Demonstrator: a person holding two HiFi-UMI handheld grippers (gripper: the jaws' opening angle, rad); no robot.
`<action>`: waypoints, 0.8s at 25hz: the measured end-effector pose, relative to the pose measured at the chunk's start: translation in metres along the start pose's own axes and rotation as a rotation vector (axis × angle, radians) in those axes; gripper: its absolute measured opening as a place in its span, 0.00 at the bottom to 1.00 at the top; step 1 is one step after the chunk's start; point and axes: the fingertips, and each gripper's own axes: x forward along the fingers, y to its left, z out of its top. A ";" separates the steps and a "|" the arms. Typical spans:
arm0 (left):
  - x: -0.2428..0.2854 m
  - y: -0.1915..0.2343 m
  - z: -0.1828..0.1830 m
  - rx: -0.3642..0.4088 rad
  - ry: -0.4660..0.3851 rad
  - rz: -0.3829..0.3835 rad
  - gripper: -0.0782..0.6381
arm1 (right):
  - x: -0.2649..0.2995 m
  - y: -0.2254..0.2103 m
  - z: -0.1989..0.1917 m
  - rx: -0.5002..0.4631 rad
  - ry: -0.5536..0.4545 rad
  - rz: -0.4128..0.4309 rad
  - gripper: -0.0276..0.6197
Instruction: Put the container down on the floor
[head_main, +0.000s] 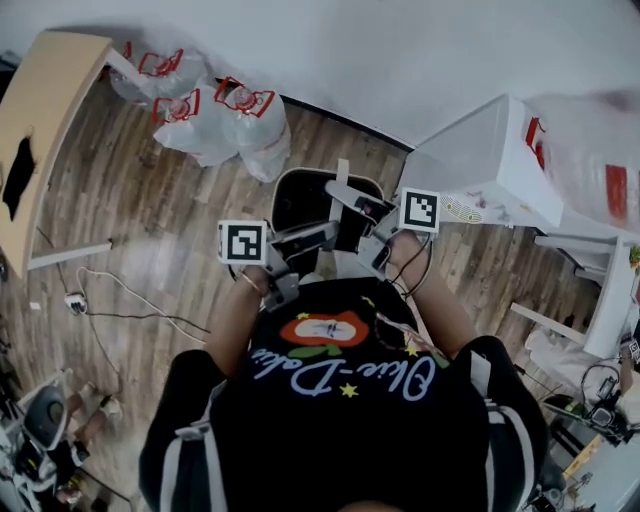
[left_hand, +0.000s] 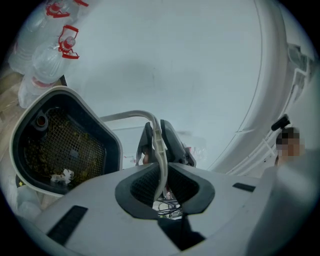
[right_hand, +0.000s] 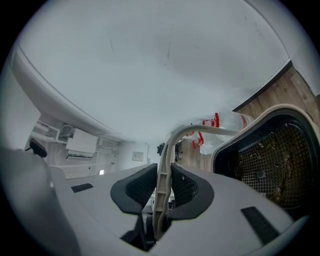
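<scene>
Brown wood-plank floor (head_main: 140, 200). Clear plastic bags with red handles (head_main: 215, 115) lie on it against the white wall (head_main: 400, 50). A thin white cable (head_main: 128, 292) trails across the planks at left.

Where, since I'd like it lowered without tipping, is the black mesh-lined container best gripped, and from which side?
Take the pale arched handle, not the wide container rim: it is a thin strip standing clear of the body, so jaws close across it. Come from its two ends, as the left gripper and right gripper do, each shut on it.

Home room, wood-plank floor (head_main: 130, 200), tied plastic bags (head_main: 215, 125), wooden table (head_main: 50, 100)
</scene>
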 end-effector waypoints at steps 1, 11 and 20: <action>0.003 0.001 0.004 -0.014 -0.009 0.004 0.18 | 0.002 -0.001 0.005 0.000 0.012 -0.002 0.15; 0.029 0.017 0.055 -0.018 -0.106 0.023 0.18 | 0.023 -0.015 0.056 -0.008 0.108 -0.026 0.15; 0.059 0.026 0.096 -0.090 -0.194 0.028 0.18 | 0.038 -0.028 0.103 0.001 0.201 -0.031 0.15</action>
